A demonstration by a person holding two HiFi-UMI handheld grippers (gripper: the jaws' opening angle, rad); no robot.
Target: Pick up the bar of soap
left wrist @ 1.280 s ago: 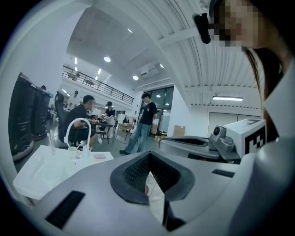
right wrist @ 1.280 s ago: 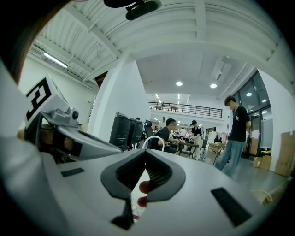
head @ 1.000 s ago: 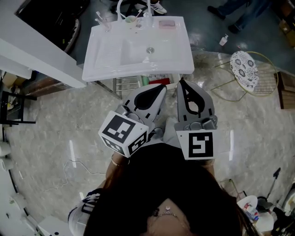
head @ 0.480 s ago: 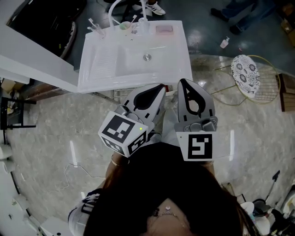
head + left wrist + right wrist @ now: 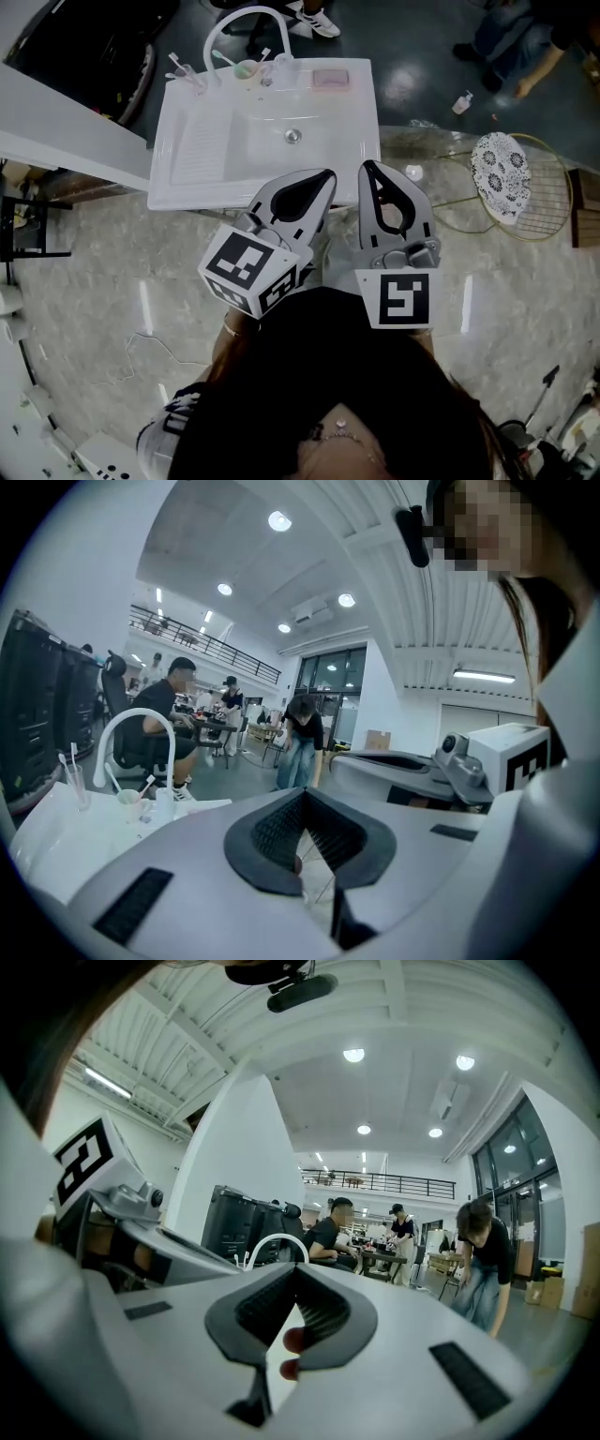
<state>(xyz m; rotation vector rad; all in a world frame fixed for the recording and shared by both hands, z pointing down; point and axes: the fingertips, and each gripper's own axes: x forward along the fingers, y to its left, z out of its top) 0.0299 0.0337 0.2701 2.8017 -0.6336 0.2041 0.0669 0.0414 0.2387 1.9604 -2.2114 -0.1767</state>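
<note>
The pink bar of soap lies on the back right corner of the white sink, at the top of the head view. Both grippers are held side by side at the person's waist, short of the sink's front edge and pointing toward it. My left gripper is shut with nothing in it, its jaws meeting at the tip. My right gripper is also shut and empty. The soap does not show in either gripper view.
A white arched faucet stands at the sink's back, with a cup of toothbrushes and a glass beside it. A round wire stool with a patterned seat stands on the right. People are beyond the sink.
The sink and soap have slid lower and left in the head view as the person came closer. Both grippers stay shut in the same pose.
</note>
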